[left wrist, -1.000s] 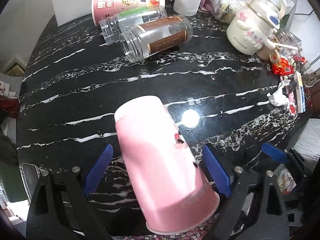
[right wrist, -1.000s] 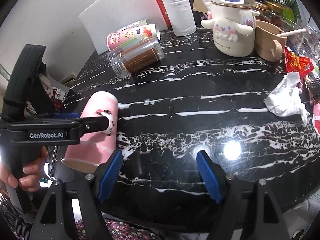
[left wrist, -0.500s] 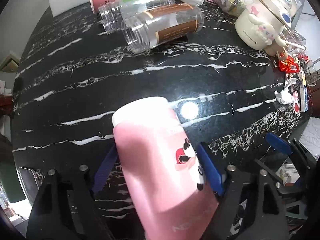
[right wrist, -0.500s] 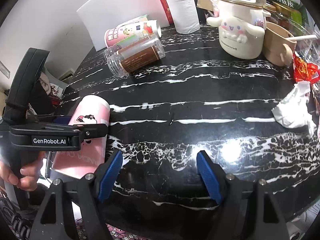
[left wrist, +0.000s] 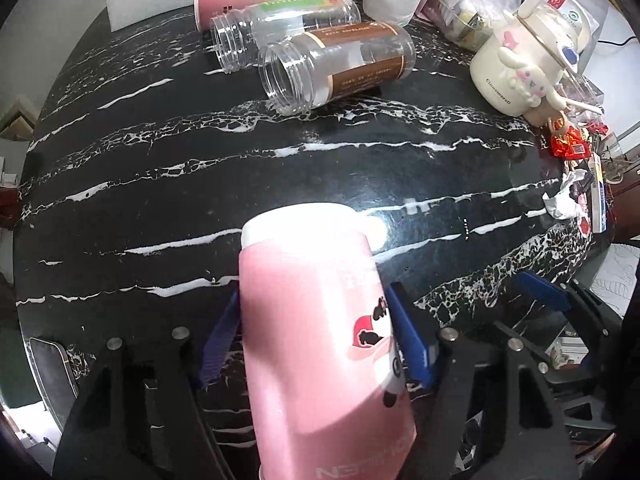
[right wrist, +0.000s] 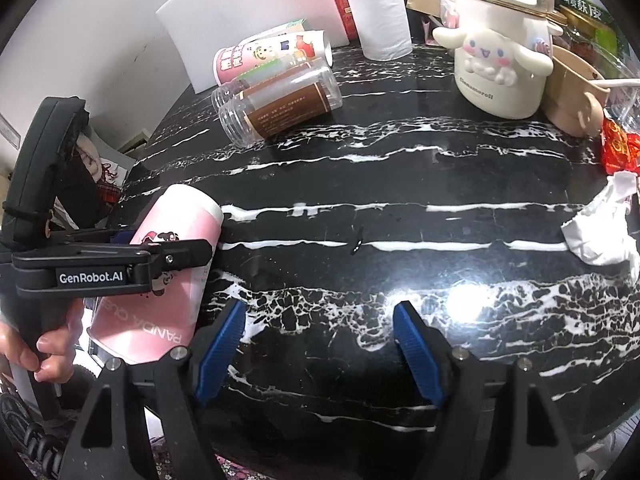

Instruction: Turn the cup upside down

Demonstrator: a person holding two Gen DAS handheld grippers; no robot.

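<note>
Pink paper cup with a panda picture sits squeezed between the blue pads of the left gripper, tipped over with its white bottom end pointing away and its open end toward the person, above the near edge of the black marble table. Right gripper is wide open with nothing between its fingers. Two clear plastic jars lie on their sides at the far end of the table, well apart from the cup.

Cup: pink, white base, red-and-black panda print. Table: black marble, white veining. Gripper pads: blue on black frames. Far edge: clear jar with brown label; cream kettle, blue accents.
</note>
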